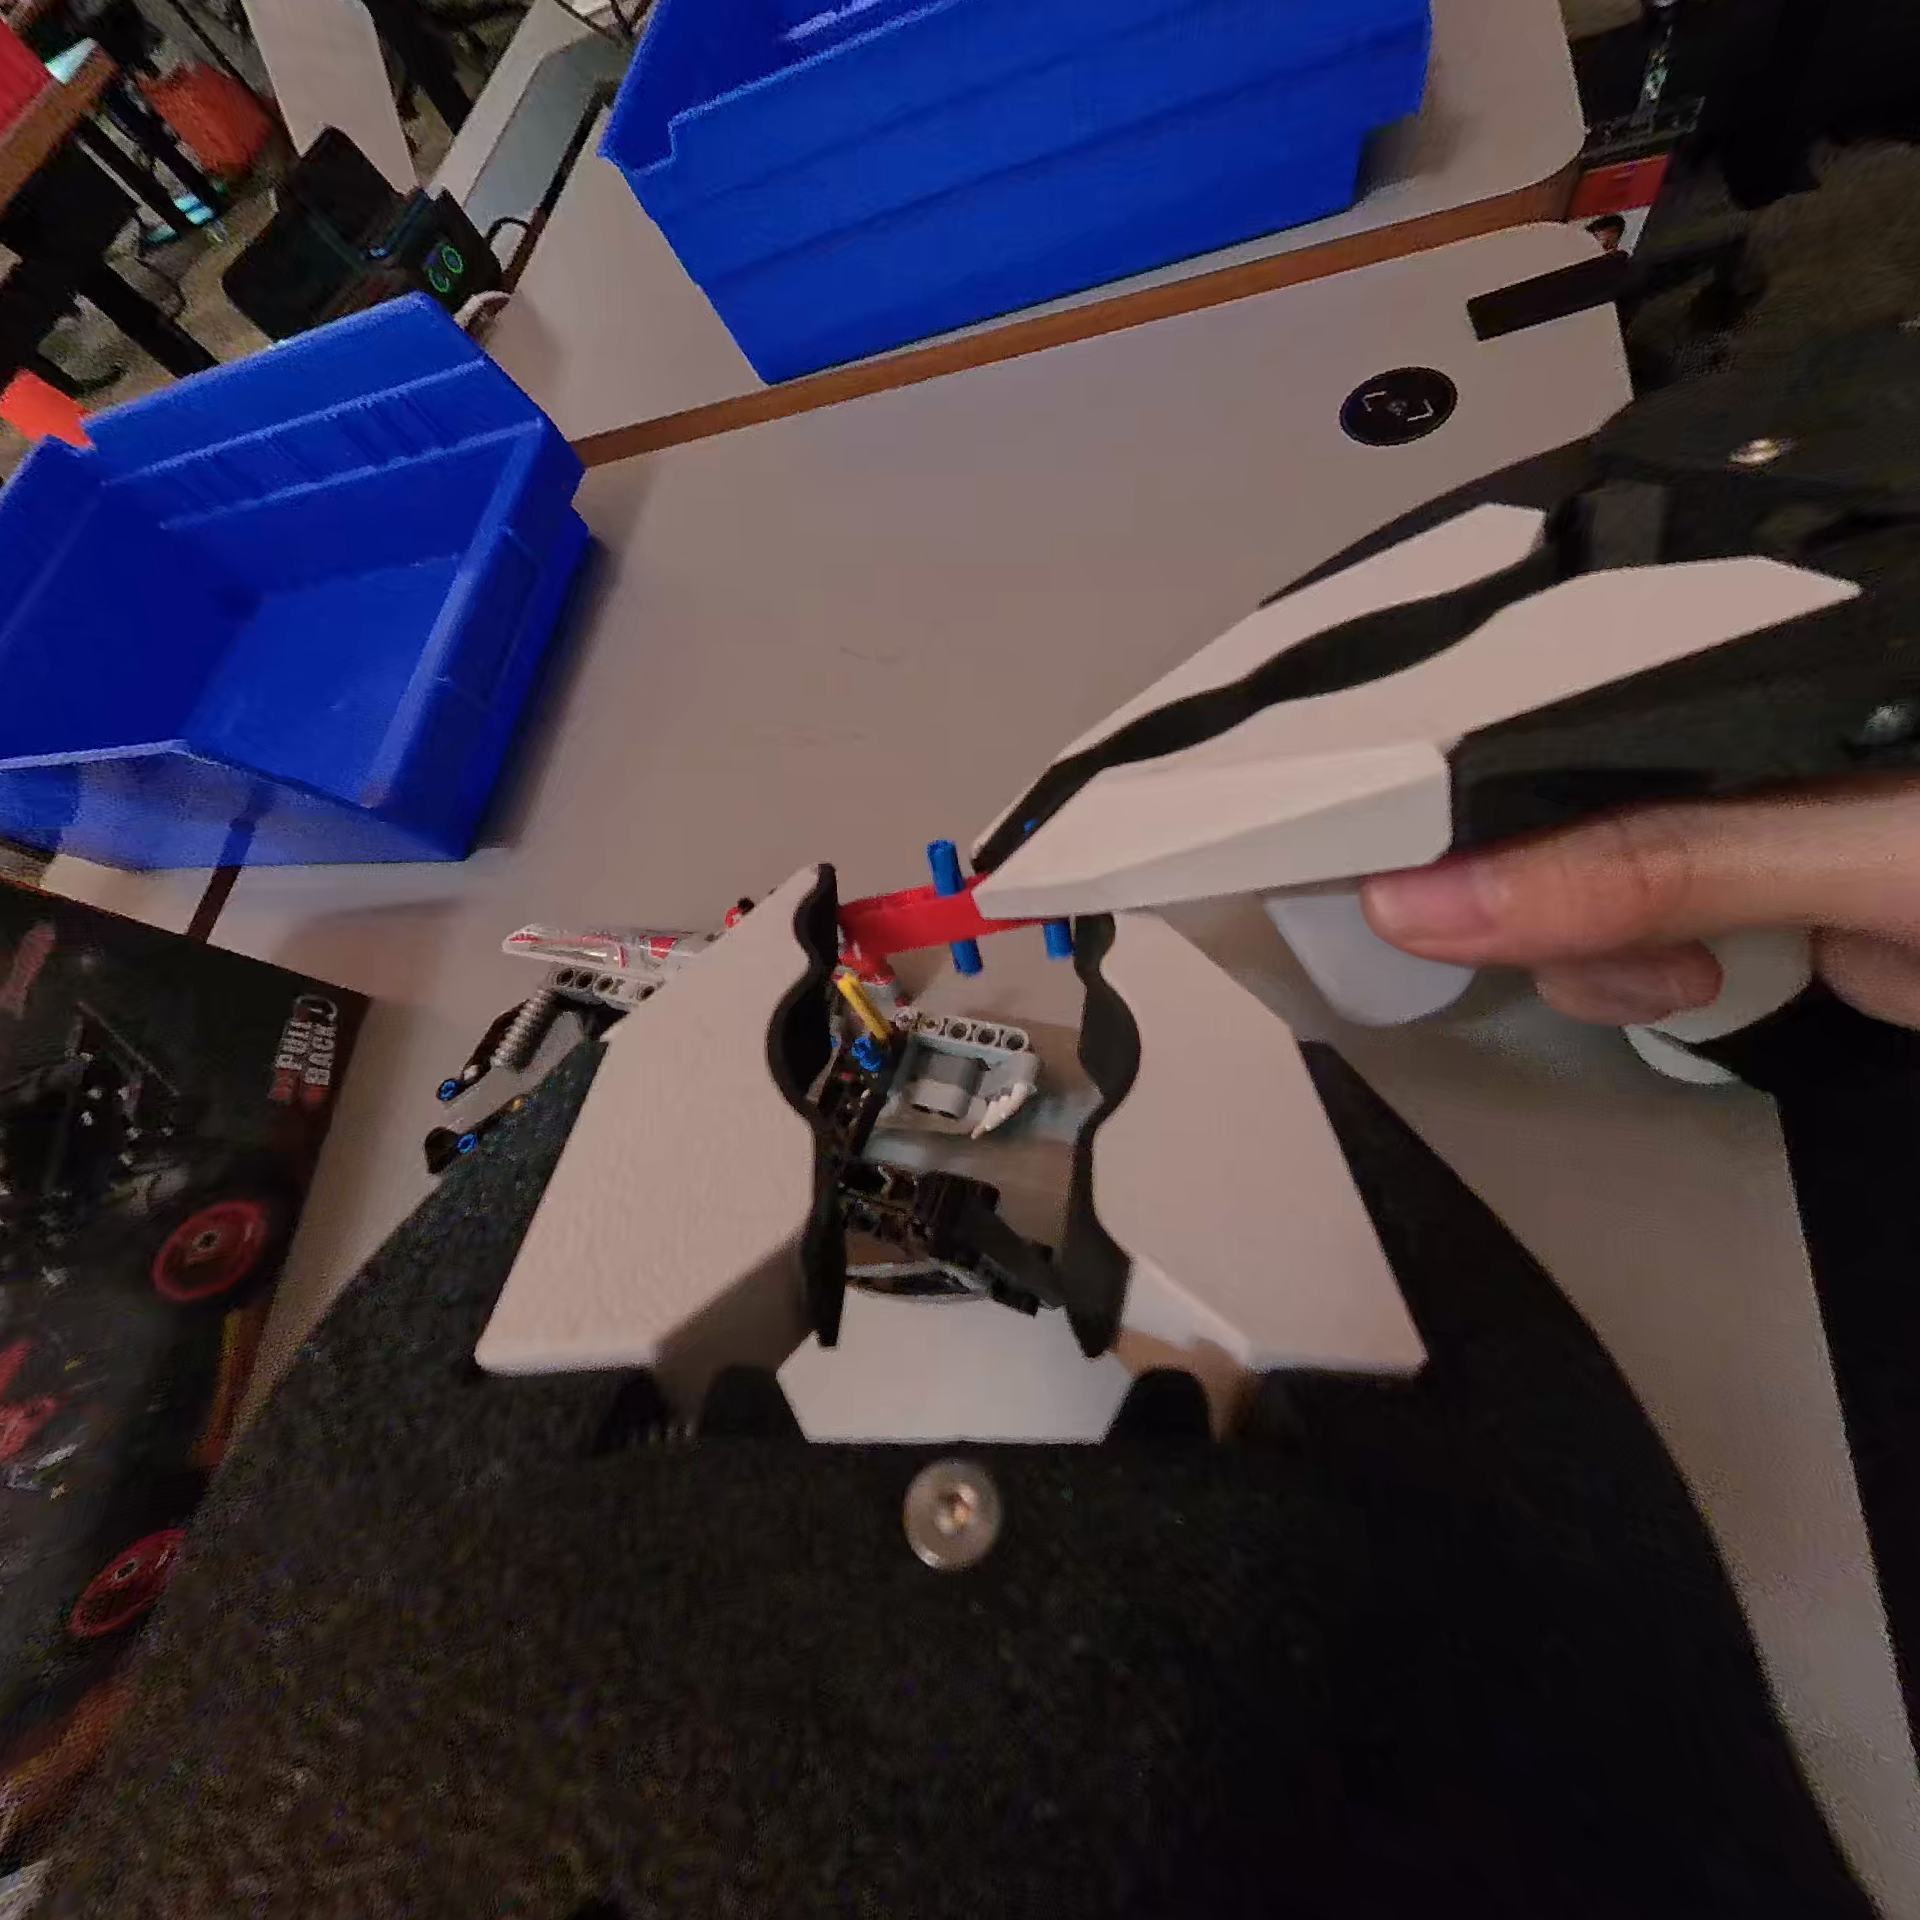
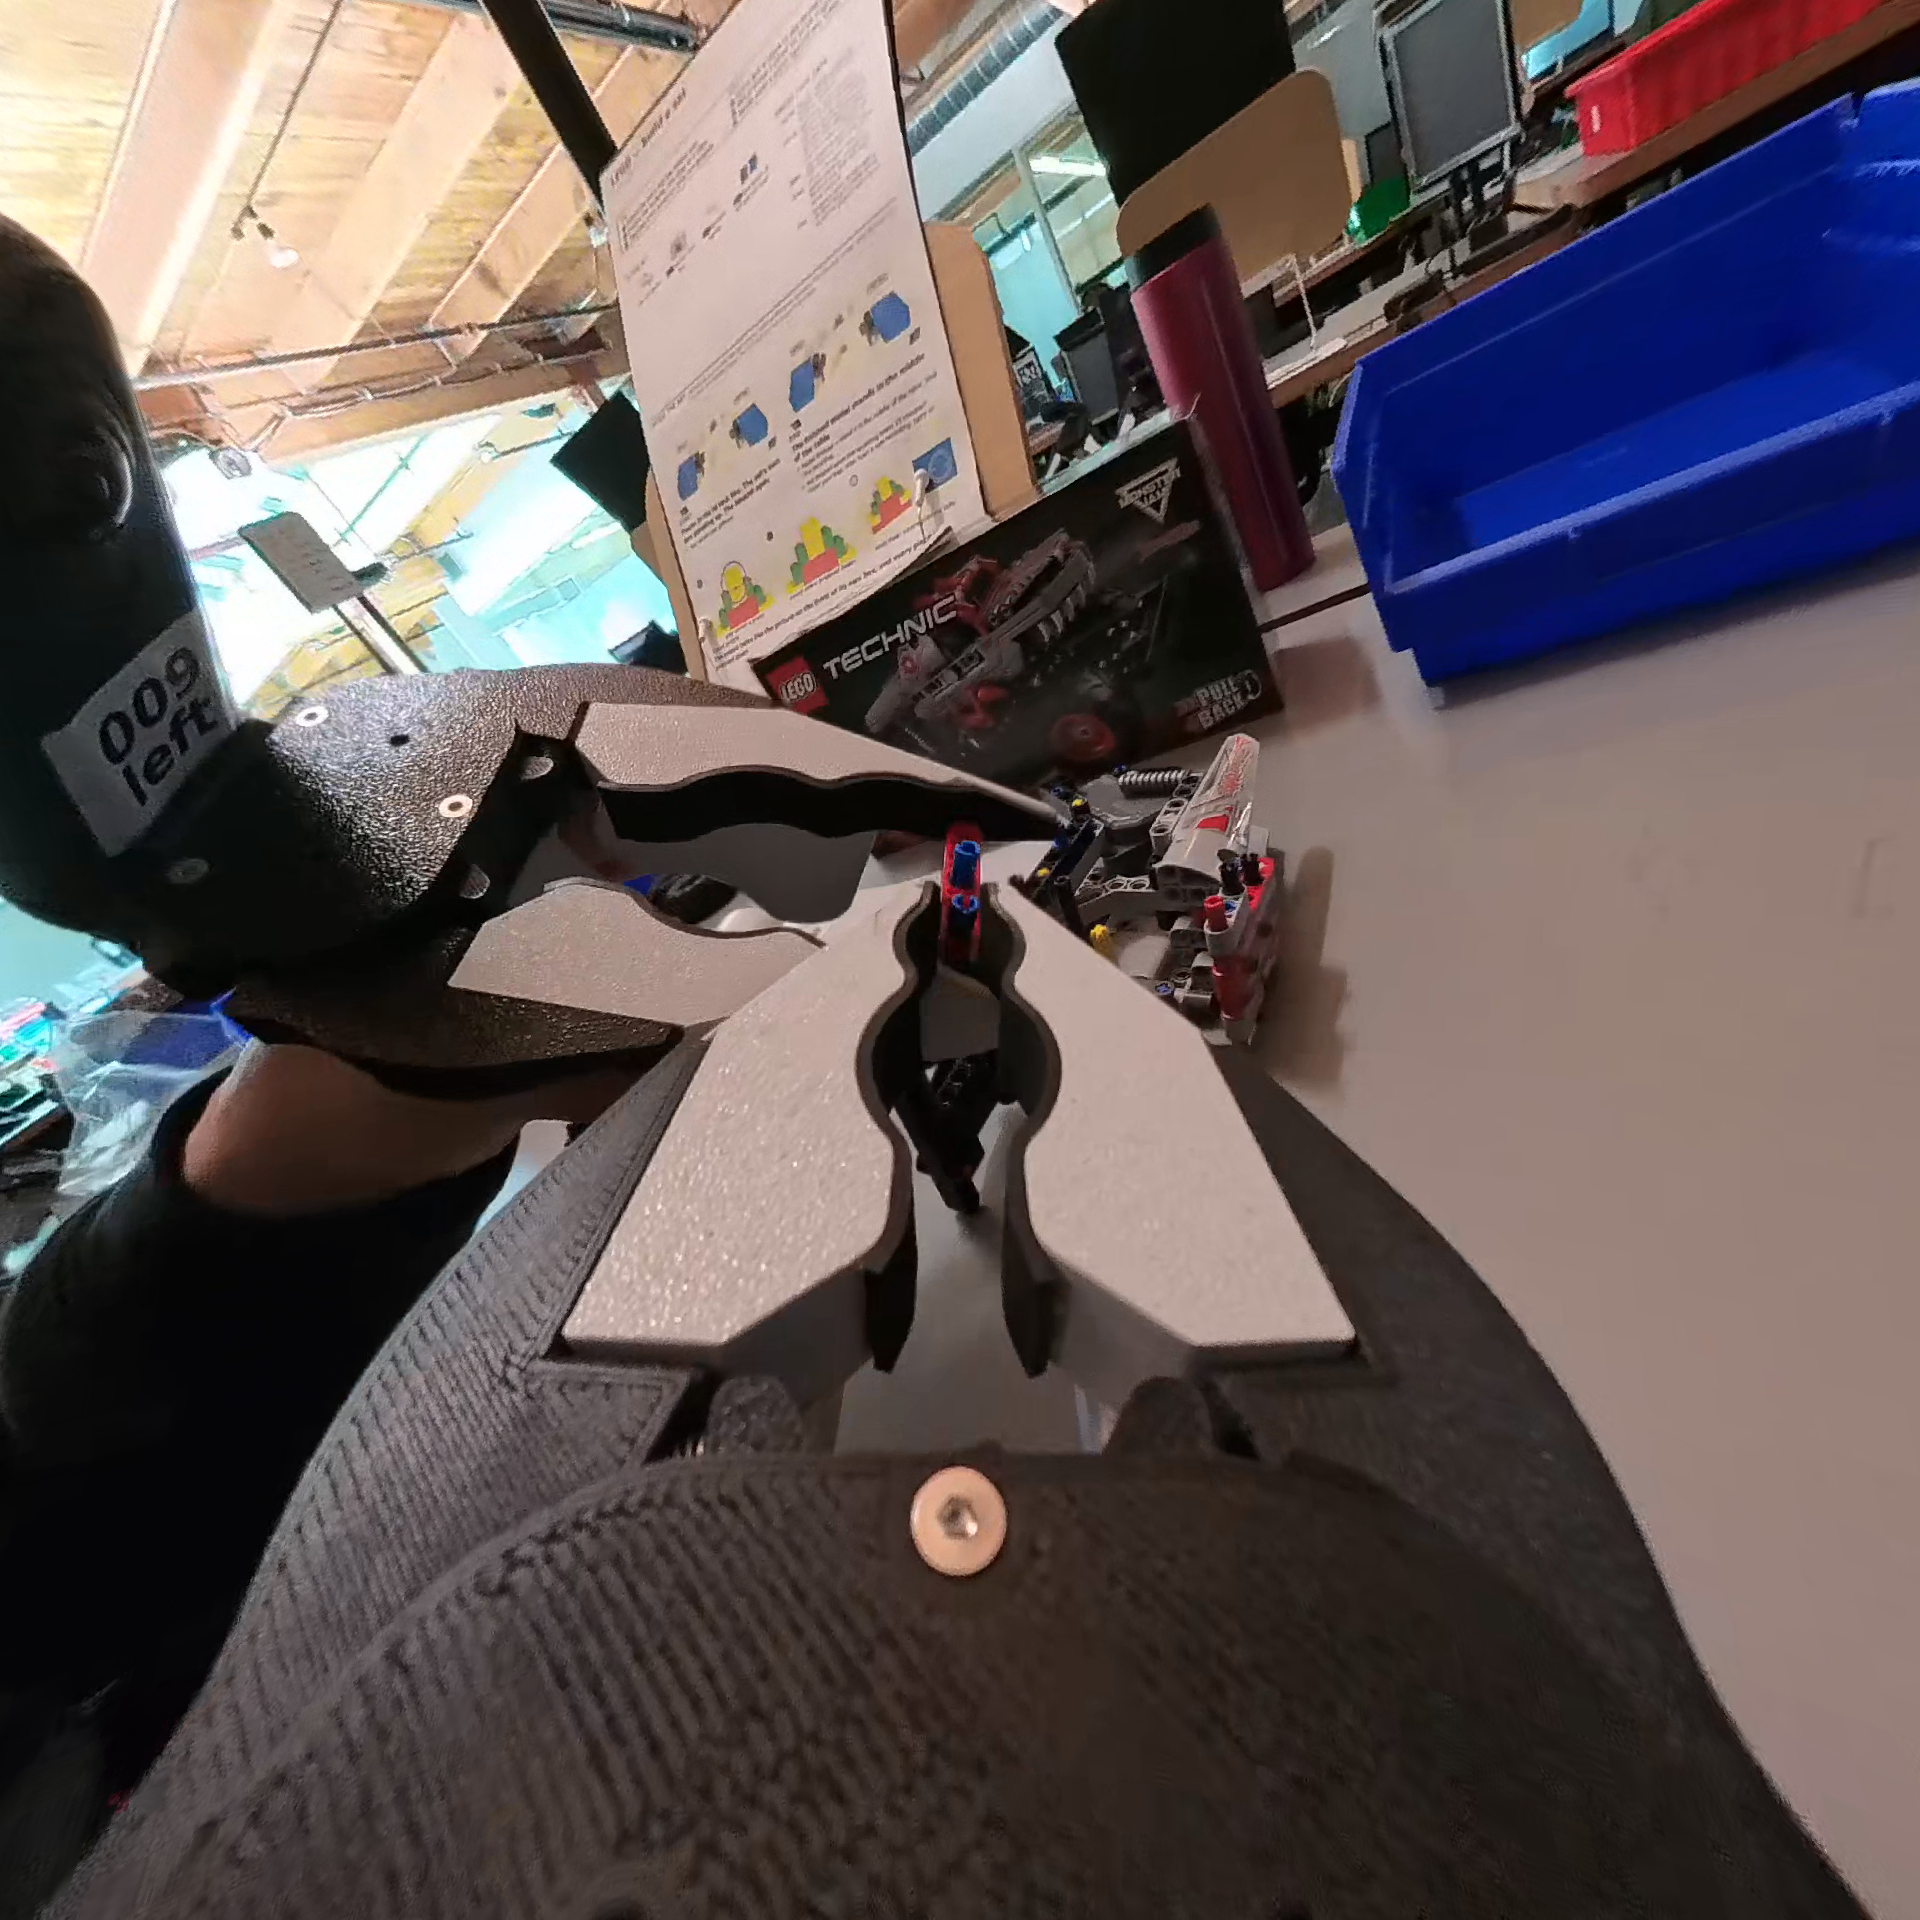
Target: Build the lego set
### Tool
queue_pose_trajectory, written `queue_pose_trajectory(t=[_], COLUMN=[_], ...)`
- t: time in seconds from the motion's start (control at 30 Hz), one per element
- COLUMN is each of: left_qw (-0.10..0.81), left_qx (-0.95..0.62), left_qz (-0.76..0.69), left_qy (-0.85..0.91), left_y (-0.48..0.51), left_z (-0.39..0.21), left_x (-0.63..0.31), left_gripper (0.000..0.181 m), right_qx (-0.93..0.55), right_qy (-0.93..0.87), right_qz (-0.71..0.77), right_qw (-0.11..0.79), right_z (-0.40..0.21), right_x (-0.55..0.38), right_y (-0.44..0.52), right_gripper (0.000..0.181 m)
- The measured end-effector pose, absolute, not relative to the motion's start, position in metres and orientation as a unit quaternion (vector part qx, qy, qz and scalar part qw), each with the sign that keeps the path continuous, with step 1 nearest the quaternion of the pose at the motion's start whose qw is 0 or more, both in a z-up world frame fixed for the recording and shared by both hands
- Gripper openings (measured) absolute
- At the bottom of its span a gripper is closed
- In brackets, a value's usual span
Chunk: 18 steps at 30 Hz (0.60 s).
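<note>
With the right gripper (image 1: 982, 883) pinching the red beam (image 1: 904, 920) by one end and the left gripper (image 1: 956, 977) open around the half-built model (image 2: 1174, 894) on the tabletop (image 1: 935, 623), steady the model, then press the beam's blue pins (image 1: 951, 904) in squarely.

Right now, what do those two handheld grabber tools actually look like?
Both match: the left gripper and right gripper each have two broad, pale grey wedge-shaped fingers with wavy black inner pads, mounted on a rough black textured body with a silver screw. The left one carries a small grey label. A dark sleeve shows behind it. No cables are visible.
</note>
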State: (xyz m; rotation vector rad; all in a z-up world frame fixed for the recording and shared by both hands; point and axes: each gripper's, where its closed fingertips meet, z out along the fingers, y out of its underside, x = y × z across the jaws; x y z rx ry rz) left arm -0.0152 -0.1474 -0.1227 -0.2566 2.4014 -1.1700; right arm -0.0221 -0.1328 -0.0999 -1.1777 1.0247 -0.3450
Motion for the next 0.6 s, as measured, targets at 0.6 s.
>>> queue_pose_trajectory(t=[0.6], left_qw=[0.323], left_qx=[-0.268], left_qz=[-0.344], left_qy=[0.84], left_y=[-0.049], left_z=[-0.17], left_x=[0.013], left_gripper=[0.061], right_qx=[-0.663], right_qy=[0.445], right_qz=[-0.265], right_qw=[0.54], right_z=[-0.142], right_x=[-0.001], right_y=[-0.183], right_gripper=[0.006])
